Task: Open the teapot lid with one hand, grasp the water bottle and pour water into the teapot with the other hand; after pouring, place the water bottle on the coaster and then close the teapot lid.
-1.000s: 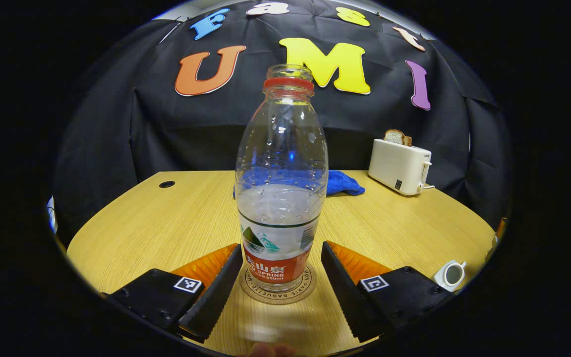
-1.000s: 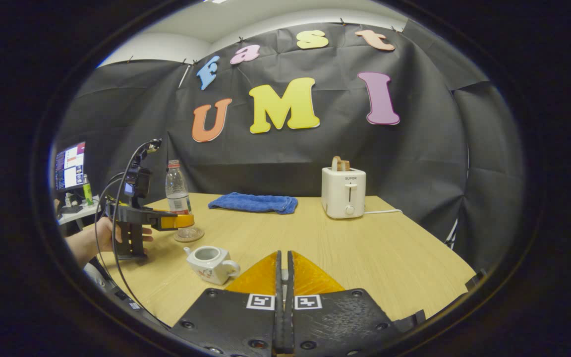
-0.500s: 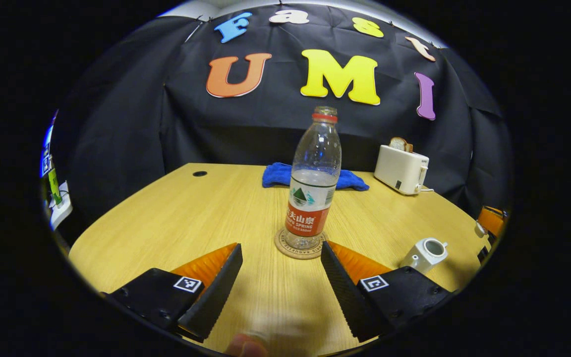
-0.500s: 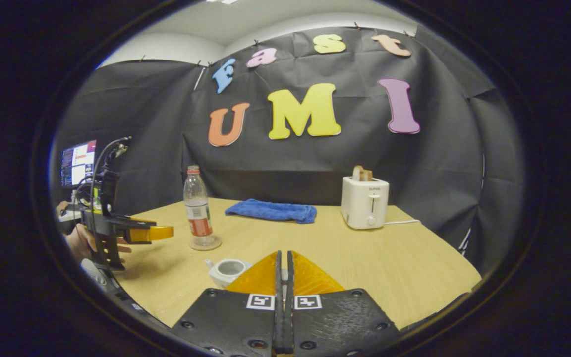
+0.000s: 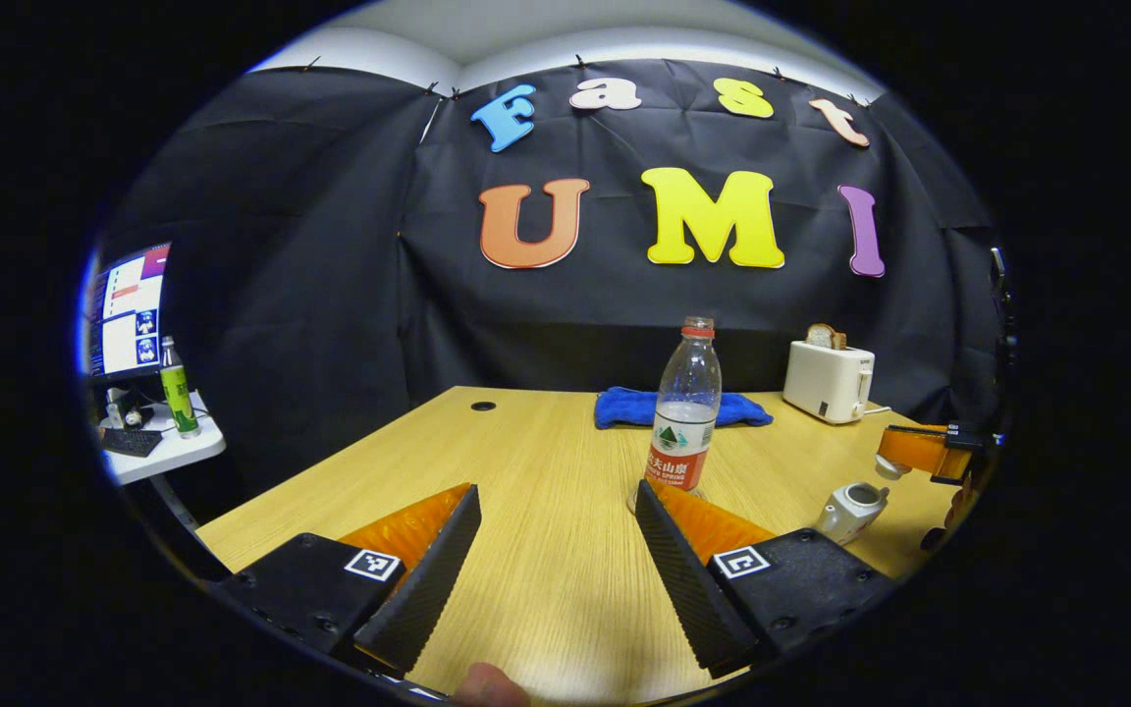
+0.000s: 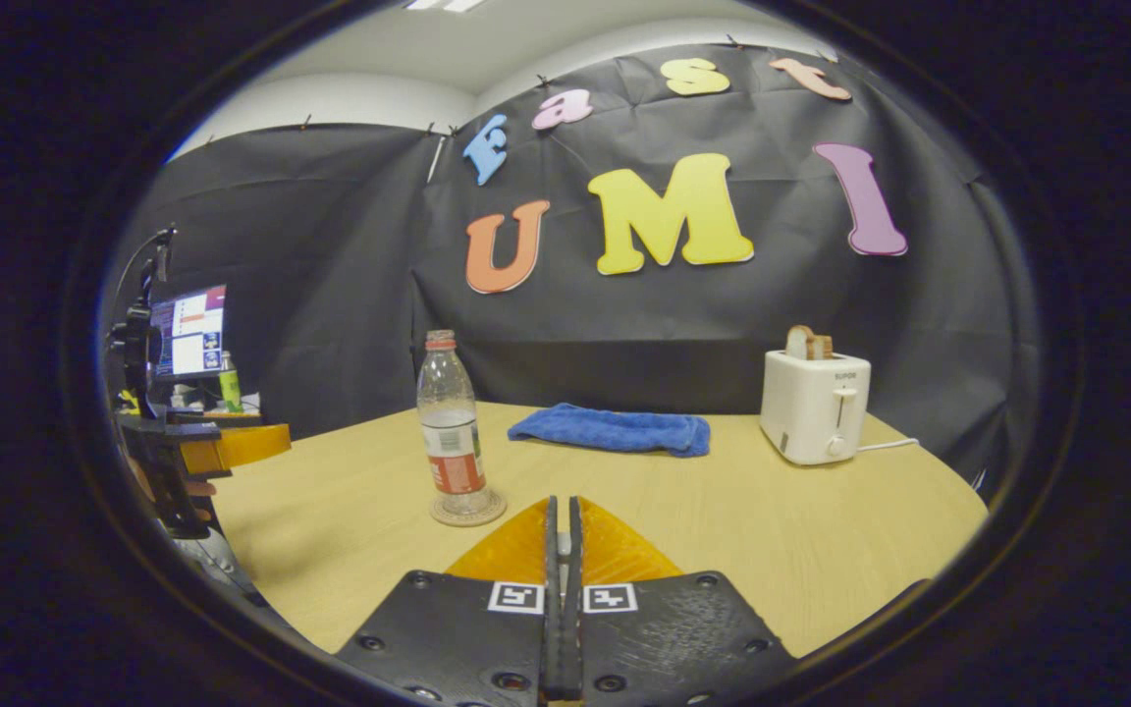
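The water bottle (image 5: 683, 412), clear with a red label and no cap, stands upright on a round coaster (image 6: 467, 509) in mid-table. My left gripper (image 5: 556, 550) is open, drawn back from the bottle with nothing between its fingers. The small white teapot (image 5: 850, 509) sits to the bottle's right with its top open. In the left gripper view my right gripper (image 5: 904, 454) hovers just above the teapot with a white lid (image 5: 885, 467) at its tips. In its own view the right gripper (image 6: 562, 506) is shut. The left gripper (image 6: 232, 447) and a hand show at the far left of the right gripper view.
A blue towel (image 6: 610, 430) lies at the back of the wooden table (image 5: 526, 462). A white toaster (image 6: 814, 407) with bread stands at the back right. Off the table's left, a side desk holds a monitor (image 5: 124, 309) and a green bottle (image 5: 173, 388).
My left gripper has pulled back from the bottle, leaving it standing on the coaster. The right gripper has shifted over the teapot, which has slipped under its fingers in its own view.
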Tool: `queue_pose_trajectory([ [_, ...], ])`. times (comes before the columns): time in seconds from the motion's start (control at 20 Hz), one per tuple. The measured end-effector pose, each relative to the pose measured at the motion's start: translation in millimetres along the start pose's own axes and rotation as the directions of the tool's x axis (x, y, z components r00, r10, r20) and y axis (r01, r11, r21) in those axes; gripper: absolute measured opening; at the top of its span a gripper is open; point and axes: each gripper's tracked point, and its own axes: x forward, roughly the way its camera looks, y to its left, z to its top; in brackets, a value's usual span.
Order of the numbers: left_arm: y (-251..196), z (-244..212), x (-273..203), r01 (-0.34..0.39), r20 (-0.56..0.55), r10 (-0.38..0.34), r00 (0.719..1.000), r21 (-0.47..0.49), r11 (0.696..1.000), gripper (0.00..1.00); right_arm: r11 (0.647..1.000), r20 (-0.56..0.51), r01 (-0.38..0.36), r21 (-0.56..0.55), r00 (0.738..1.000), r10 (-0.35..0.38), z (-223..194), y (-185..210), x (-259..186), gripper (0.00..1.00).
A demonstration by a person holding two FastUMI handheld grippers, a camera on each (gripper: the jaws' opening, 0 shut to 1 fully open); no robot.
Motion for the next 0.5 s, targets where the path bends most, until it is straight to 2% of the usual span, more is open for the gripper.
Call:
queue_pose_trajectory([
  [0.5,-2,12,-8,-0.016,0.037,0.015,0.999,0.044,0.999,0.99,1.000,-0.031,-0.013,-0.004,0.999,0.013,-23,5,15,0.00],
])
